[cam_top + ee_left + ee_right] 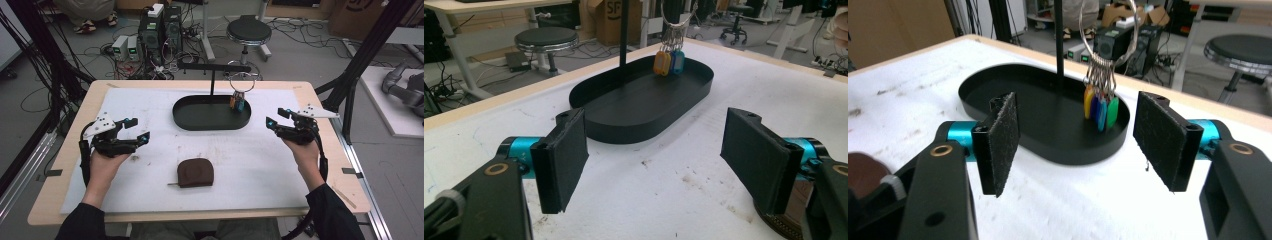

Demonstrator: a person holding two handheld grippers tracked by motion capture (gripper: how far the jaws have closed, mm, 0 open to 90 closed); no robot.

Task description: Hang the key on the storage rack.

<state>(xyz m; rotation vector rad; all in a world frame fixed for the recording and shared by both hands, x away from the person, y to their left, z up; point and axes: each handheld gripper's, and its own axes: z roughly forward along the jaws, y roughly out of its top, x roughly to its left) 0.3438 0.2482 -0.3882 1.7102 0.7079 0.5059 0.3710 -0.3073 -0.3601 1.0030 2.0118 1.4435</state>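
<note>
My left gripper (138,129) and right gripper (277,118) both agape, nothing between jaws. Bare mat (260,160) between them. Obstacles: black tray (200,120) mid-table, thin post (212,82) rising from its far side, key tags (237,103) hanging over its right end. Brown pouch (195,172) near front edge, apart from both.

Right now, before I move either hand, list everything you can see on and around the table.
Tray: one, black, oval, table centre back.
Stand: one, black, rising from the tray.
Key ring: one, silver, hanging from the stand.
Tags: several, orange, blue, green, on the ring.
Pouch: one, brown, front centre.
Mat: one, white, covering the tabletop.
Stool: one, black, on the floor behind.
Left gripper: open, empty.
Right gripper: open, empty.
</note>
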